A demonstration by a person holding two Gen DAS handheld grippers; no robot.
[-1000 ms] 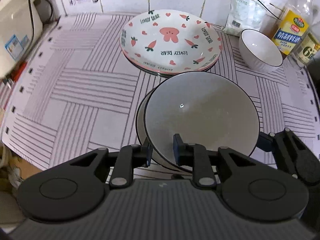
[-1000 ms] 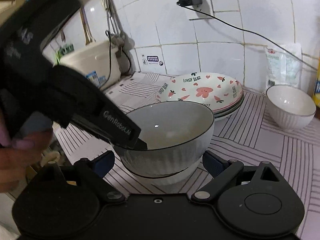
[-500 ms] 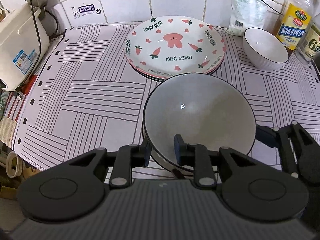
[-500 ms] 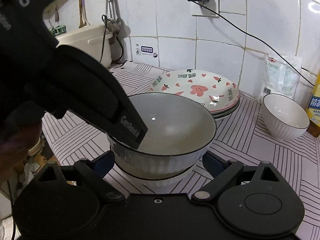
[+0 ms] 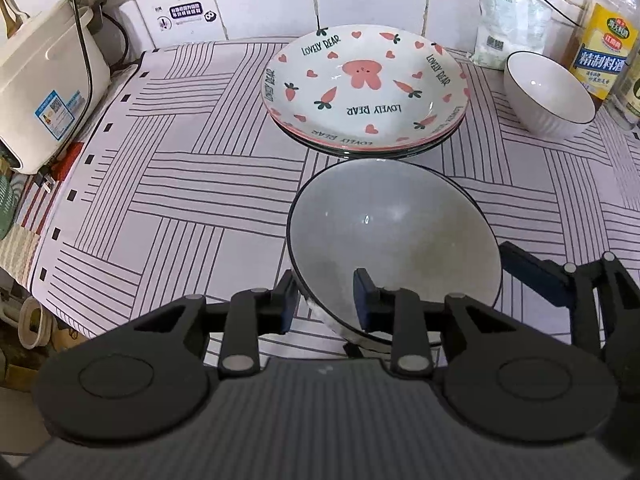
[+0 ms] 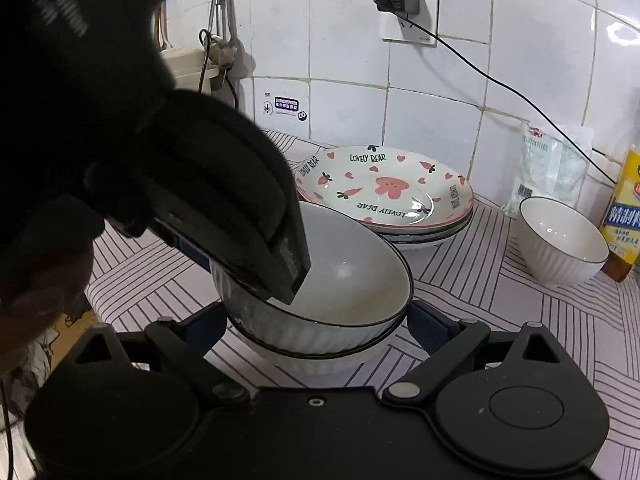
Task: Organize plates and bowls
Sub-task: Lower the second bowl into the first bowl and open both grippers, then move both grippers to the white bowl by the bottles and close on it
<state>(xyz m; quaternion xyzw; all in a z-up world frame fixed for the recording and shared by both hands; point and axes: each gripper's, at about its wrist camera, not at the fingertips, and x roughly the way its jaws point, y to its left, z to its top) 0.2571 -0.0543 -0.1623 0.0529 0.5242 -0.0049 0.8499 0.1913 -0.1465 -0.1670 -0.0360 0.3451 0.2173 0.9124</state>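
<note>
The left gripper is letting go, its jaws opening around the rim of the white ribbed bowl with a dark rim, which sits inside another bowl on the striped mat, between the right gripper's wide-apart fingers.

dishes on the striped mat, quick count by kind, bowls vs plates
bowls: 3, the top bowl nested in the lower bowl, plus the lone bowl by the bottles
plates: the carrot plate tops a stack of at least 3; rims too close to count surely
total: at least 6 dishes
The left claw is opening astride the top bowl's rim.
</note>
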